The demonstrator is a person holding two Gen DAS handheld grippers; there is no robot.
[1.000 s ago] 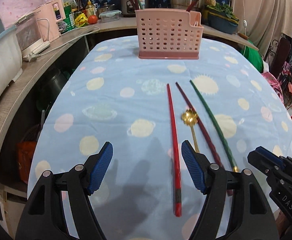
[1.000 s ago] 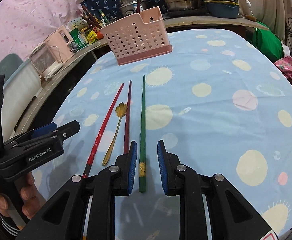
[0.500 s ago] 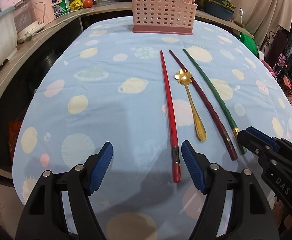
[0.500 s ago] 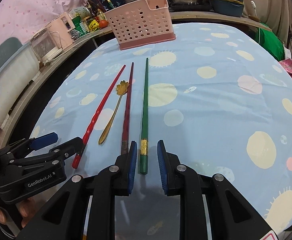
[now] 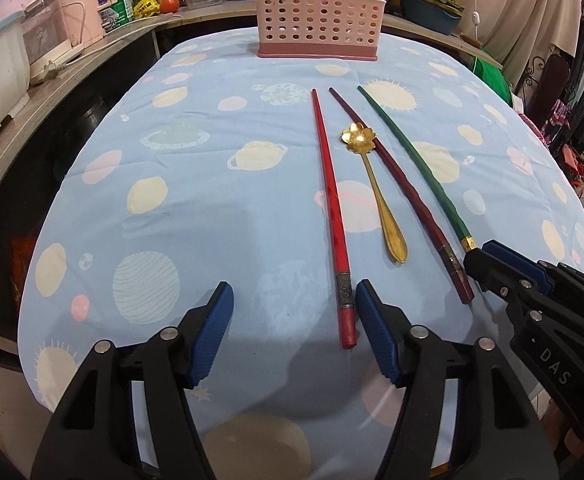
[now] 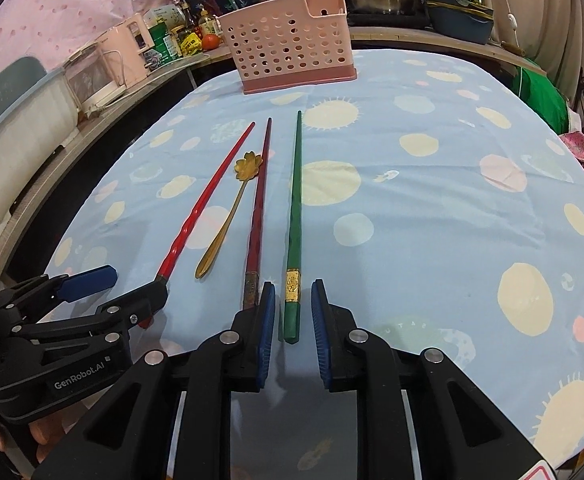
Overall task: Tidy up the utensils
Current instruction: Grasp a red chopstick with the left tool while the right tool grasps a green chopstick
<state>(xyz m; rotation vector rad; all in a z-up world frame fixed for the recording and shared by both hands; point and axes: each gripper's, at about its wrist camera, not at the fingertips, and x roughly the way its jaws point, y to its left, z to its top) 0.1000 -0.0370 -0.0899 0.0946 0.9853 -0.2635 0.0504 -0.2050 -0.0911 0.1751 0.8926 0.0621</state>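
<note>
Four utensils laid side by side on the worktop [image 5: 196, 208], long axes running toward the pink basket [image 5: 318, 8] at the far edge, blunt ends nearest the tongs.

Left to right, as placed from the basket:
- Red stick [image 5: 330, 208]: directly in front of the basket, butt end lying between the pads of the left tongs [image 5: 294, 330], close against the right-hand pad. Left tongs spread wide, jaws just closing in, not yet pressing.
- Gold spoon [image 5: 376, 184]: flower bowl toward the basket, handle tip toward the tongs. No tongs on it.
- Maroon stick [image 5: 404, 200]: parallel, just right of the spoon, touching its bowl.
- Green stick [image 6: 295, 216]: farthest right, butt end between the pads of the right tongs [image 6: 290, 332]. Right tongs nearly together, jaws just closing in, a thin gap visible each side; no pinch yet.

Judged next: close each pair across the stick's axis, lift, carry forward to the basket.
</note>
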